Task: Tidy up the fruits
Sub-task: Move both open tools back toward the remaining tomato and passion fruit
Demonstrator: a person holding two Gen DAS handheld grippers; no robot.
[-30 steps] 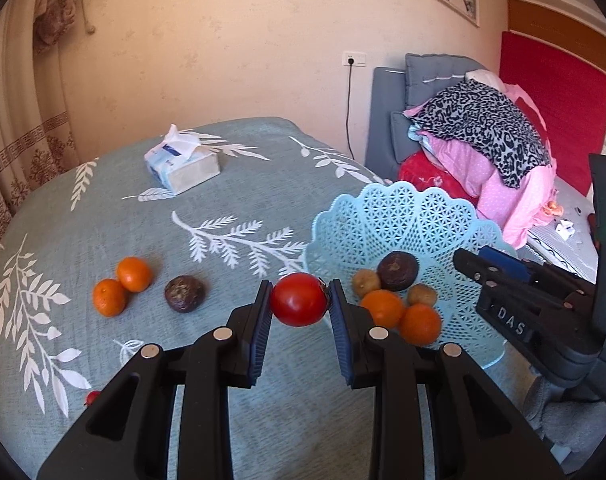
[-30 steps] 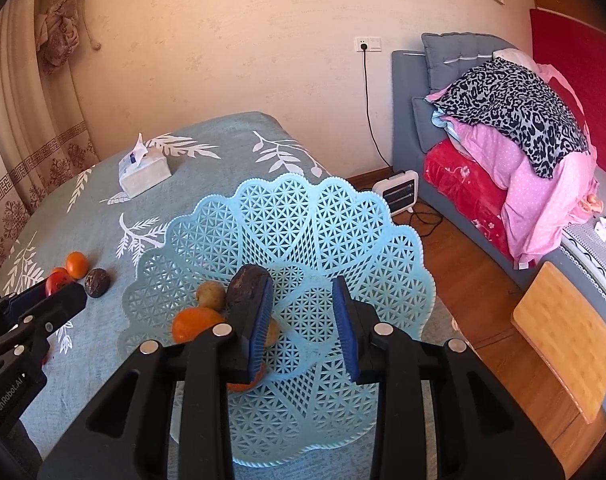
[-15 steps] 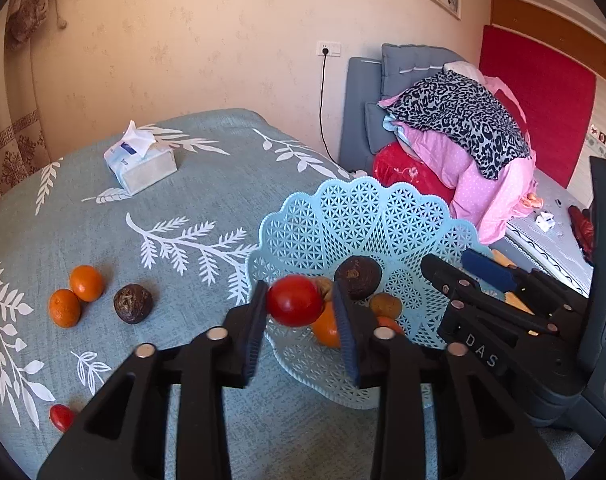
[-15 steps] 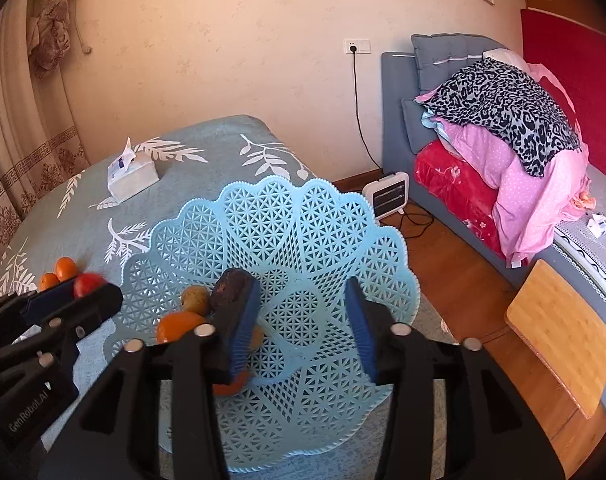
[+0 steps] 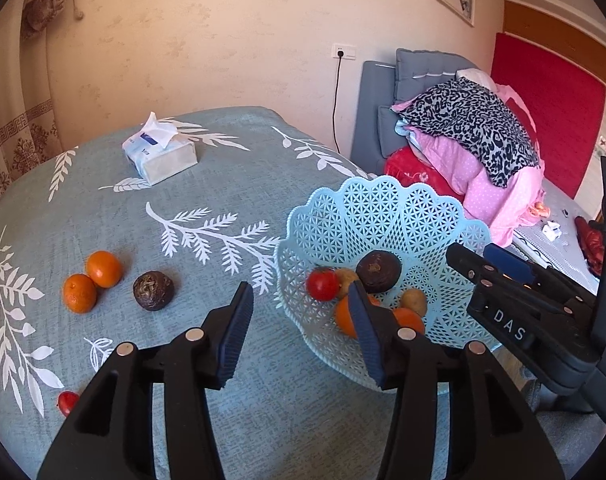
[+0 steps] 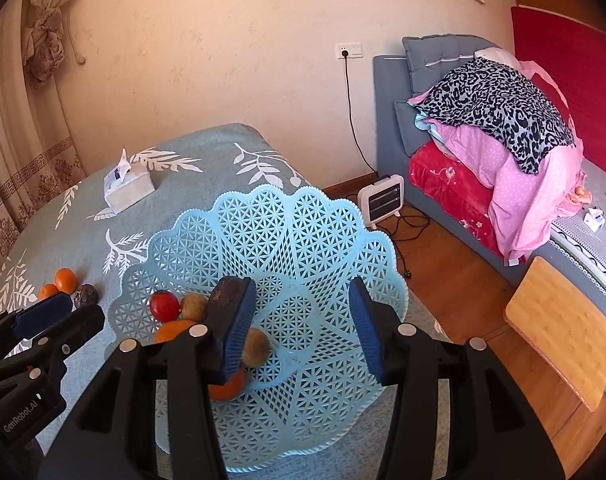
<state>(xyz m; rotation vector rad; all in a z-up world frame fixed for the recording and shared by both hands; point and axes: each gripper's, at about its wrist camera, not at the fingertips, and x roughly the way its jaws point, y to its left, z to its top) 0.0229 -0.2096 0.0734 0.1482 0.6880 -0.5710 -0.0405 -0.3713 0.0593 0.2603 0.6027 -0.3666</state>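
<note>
A light blue lattice basket [image 5: 407, 216] [image 6: 303, 224] stands at the table's right edge. In it lie a red tomato [image 5: 322, 284] [image 6: 164, 306], a dark passion fruit [image 5: 379, 271], oranges [image 5: 345, 318] and small brown fruits [image 5: 413, 300]. My left gripper [image 5: 299, 328] is open and empty, just left of and above the basket's near rim. My right gripper [image 6: 301, 322] is open and empty over the basket. On the cloth lie two oranges [image 5: 91, 282], a dark passion fruit [image 5: 153, 291] and a small red fruit [image 5: 67, 402].
A tissue pack [image 5: 159, 154] lies at the far side of the blue leaf-print tablecloth [image 5: 223, 184]. Beyond the table's right edge are a wooden floor, a small heater [image 6: 383, 200], a sofa piled with clothes [image 6: 495, 120] and a wooden stool [image 6: 561, 332].
My left gripper carried the tomato right over the basket, opened and let it go; the tomato now lies in the basket. My right gripper opened wider.
</note>
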